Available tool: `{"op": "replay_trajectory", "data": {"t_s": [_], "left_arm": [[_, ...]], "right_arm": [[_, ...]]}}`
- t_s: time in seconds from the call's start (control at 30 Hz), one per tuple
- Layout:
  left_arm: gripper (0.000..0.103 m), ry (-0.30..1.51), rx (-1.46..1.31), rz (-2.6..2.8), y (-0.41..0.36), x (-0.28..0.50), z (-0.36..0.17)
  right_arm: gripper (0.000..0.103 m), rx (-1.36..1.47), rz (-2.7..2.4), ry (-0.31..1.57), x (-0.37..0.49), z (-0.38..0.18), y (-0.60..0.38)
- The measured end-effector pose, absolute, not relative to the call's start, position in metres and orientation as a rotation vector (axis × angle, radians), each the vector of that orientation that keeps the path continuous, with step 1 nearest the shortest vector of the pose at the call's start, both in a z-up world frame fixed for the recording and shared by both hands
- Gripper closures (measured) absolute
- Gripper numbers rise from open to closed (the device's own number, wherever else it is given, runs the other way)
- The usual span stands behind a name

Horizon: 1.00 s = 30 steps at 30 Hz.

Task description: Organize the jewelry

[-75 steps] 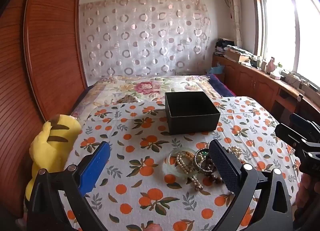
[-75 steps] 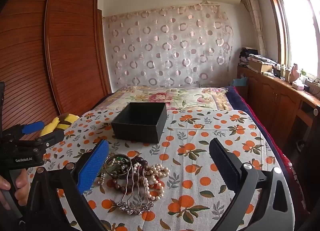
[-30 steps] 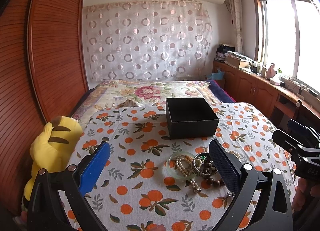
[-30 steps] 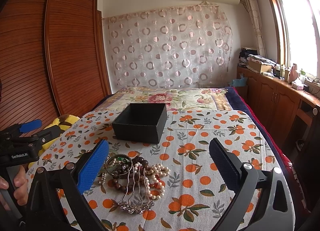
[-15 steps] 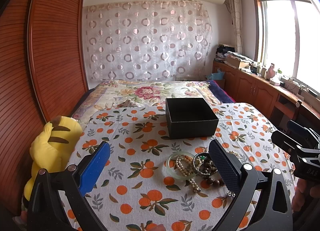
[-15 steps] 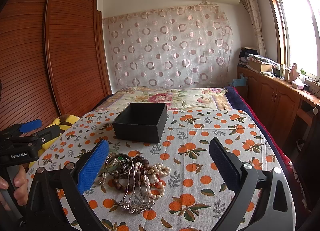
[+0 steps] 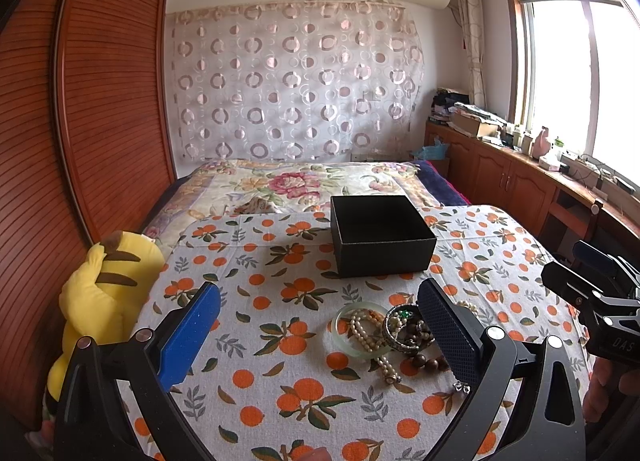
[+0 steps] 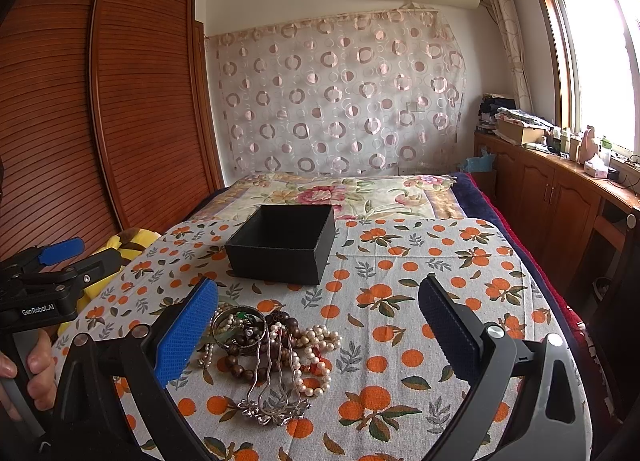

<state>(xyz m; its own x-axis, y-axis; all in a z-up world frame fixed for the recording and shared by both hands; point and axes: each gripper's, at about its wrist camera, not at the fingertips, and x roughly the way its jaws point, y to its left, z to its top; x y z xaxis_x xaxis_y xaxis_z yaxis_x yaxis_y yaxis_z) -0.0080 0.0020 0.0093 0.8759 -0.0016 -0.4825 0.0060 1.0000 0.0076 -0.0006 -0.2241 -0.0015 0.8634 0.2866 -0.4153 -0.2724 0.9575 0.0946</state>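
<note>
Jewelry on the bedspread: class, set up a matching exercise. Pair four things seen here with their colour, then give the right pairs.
Things:
1. box
2. hair comb
3. bangle
4. plush toy

Colours:
A. yellow with brown stripes
B. pale translucent green
C. black
D. silver metal

Pairs: 1-C, 2-D, 3-B, 4-A

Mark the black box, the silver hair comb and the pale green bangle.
black box (image 8: 280, 259): right wrist view, on its near outer wall.
silver hair comb (image 8: 273, 409): right wrist view, on its ornate head.
pale green bangle (image 7: 341, 335): left wrist view, on its left rim.
</note>
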Motion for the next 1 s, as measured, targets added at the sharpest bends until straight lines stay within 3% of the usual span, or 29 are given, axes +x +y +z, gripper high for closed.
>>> {"op": "replay_trajectory", "data": {"t_s": [0.57,1.0], "left_arm": [[0.008,0.514,0.008,-0.003,0.000,-0.007,0.008],[0.008,0.604,-0.006,-0.043,0.005,0.009,-0.023]], "right_arm": [[0.002,0.032,0.295,0.449,0.000,-0.004,-0.223],[0.003,-0.004,0.367,0.536,0.003,-0.030,-0.216]]}}
